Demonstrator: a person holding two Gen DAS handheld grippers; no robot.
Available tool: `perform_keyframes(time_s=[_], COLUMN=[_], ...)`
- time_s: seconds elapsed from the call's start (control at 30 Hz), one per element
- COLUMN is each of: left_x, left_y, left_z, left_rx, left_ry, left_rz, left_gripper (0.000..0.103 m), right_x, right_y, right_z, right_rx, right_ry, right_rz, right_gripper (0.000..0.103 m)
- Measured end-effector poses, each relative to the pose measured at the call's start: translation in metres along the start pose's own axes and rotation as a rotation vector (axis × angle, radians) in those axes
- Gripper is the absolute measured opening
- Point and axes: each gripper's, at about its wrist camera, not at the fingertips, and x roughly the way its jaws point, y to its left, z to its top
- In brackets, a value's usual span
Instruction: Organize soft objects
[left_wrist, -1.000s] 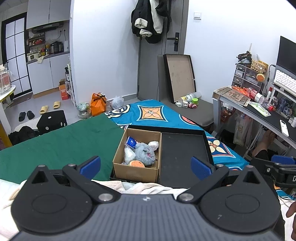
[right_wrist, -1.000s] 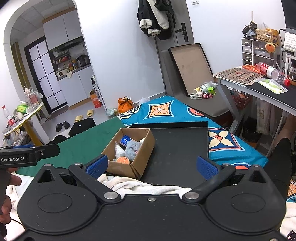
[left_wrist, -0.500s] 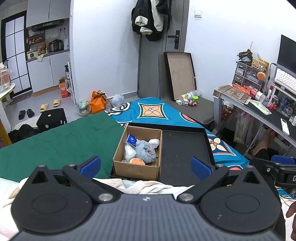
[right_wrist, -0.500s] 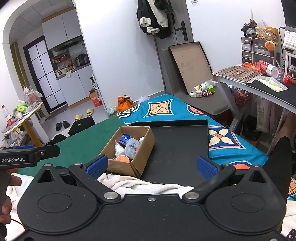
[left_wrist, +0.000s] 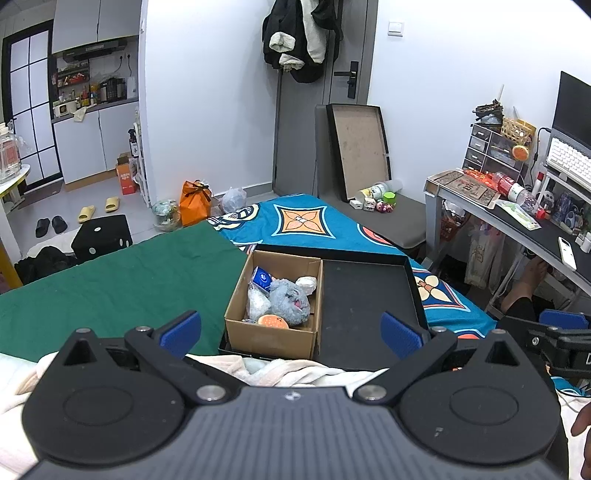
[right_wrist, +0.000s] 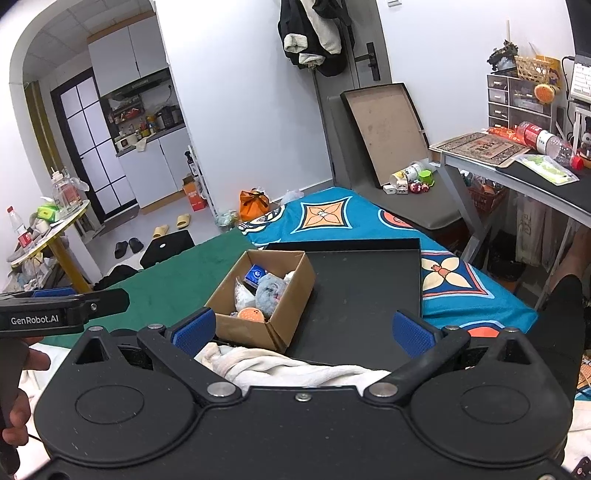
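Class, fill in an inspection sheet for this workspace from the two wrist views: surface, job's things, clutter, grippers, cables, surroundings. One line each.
Surface: black tray on a bed with green cloth and blue patterned blanket.
Job's things: cardboard box in the tray's left part, holding a grey plush toy and other small soft items.
Clutter: white towel at the near edge.
Grippers: left gripper and right gripper open, holding nothing.
Cables: nothing seen on the bed.
Surroundings: crowded desk, door hung with jackets.

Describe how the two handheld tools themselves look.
Both match: the left tool and right tool have black bodies with two round discs, silver pivot screws, black linkage arms and blue textured fingertip pads. Seen from the right wrist, the left one's side reads "GenRobot.AI" in white.
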Motion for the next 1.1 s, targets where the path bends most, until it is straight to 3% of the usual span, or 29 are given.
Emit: perform_keyframes(time_s=[1.1], left_x=[0.0032], left_y=[0.0024], left_z=[-0.0025], left_rx=[-0.001], left_ry=[0.023], left_rz=[0.001], left_gripper=[0.103], right_x=[0.0060], right_y=[0.0043], right_z=[-0.0010], right_rx=[-0.012], right_ry=[0.021], right_rz=[-0.034], right_gripper=[0.103])
